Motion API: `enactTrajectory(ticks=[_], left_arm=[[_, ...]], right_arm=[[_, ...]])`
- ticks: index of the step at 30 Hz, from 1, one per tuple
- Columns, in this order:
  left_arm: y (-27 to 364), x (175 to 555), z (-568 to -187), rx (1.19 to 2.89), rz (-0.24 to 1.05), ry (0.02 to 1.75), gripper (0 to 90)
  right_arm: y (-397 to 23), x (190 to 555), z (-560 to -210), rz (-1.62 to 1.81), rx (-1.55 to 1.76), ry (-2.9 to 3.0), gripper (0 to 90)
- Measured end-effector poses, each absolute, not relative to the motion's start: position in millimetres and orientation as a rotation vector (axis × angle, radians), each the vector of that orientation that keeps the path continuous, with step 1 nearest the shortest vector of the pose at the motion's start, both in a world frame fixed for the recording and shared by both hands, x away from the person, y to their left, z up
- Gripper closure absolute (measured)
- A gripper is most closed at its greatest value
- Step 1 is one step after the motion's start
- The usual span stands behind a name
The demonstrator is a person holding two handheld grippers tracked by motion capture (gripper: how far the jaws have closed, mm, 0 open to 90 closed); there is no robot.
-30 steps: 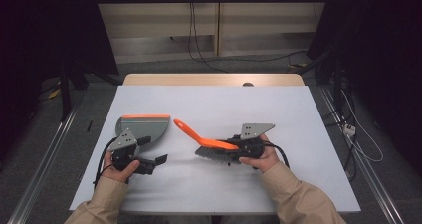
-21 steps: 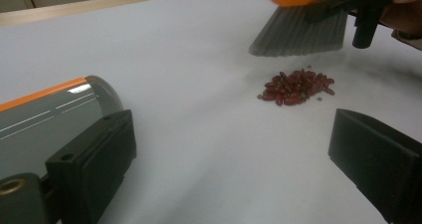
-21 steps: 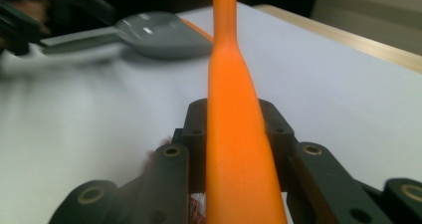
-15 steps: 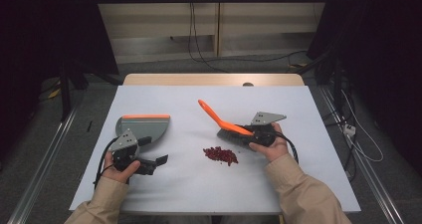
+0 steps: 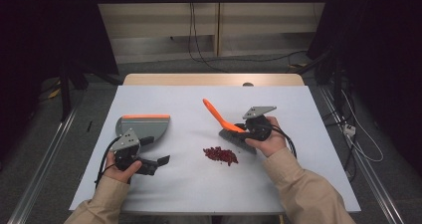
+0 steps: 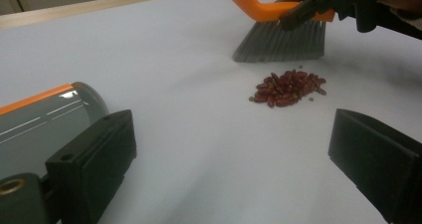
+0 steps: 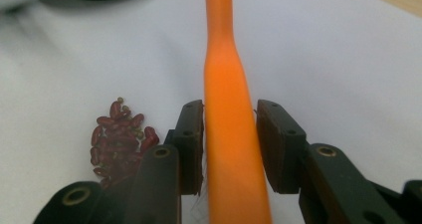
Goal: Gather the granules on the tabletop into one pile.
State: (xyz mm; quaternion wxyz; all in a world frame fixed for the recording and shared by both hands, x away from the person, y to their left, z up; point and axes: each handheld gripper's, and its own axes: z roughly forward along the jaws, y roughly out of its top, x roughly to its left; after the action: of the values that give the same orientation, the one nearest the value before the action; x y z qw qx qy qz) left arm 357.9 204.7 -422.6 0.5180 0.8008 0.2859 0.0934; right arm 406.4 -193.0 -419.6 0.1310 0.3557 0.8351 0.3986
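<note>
Right gripper [image 5: 242,130]: it straddles the orange handle of the brush [image 5: 222,121]. In the right gripper view the left pad [image 7: 191,144] lies against the handle [image 7: 226,134], while a thin gap shows beside the right pad – the jaws have just been opening, with the handle between them, so the clamp is loosened.
Brush: its grey bristles [image 6: 278,41] rest on the white table [image 5: 298,174] at the far side of the beans; the handle slants up and away towards the middle of the table.
Beans [image 5: 220,155]: a small heap of dark red beans lying on the table, just in front of the bristles and apart from them by a narrow strip of bare surface. A few loose grains sit at the heap's edge.
Left gripper [image 5: 158,161]: jaws spread wide with nothing between them – it lies low over the table at the near left, pointing towards the beans.
Dustpan [image 5: 143,127]: grey with an orange rim, resting on the table just beyond the left gripper and well apart from the beans.
</note>
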Motion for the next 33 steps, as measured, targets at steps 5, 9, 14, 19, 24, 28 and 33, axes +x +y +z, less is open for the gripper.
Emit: enactTrajectory(ticks=[5,9,14,19,24,28,33], left_arm=[[201.4,358.6,-424.3,1.93,0.209,0.668,4.7],[200.8,358.9,-424.7,1.928,0.2,0.661,4.7],[201.0,359.2,-424.9,1.926,0.194,0.659,4.7],[201.4,358.4,-424.3,1.928,0.201,0.653,4.7],[200.6,355.1,-422.9,1.93,0.207,0.653,4.7],[199.9,351.8,-421.9,1.935,0.218,0.655,4.7],[198.1,350.3,-421.4,1.939,0.222,0.653,4.7]], right_arm=[[-181.5,412.8,-410.5,1.027,1.091,2.483,70.8],[-175.0,410.9,-405.6,0.92,1.143,2.497,71.3],[-179.0,405.0,-403.6,0.931,1.269,2.433,71.4],[-189.6,394.4,-398.7,0.966,1.378,2.301,71.4],[-196.8,380.6,-398.3,0.965,1.44,2.221,71.5],[-198.5,369.1,-405.7,0.974,1.488,2.193,71.4],[-188.3,361.3,-413.0,1.037,1.513,2.135,71.5]])
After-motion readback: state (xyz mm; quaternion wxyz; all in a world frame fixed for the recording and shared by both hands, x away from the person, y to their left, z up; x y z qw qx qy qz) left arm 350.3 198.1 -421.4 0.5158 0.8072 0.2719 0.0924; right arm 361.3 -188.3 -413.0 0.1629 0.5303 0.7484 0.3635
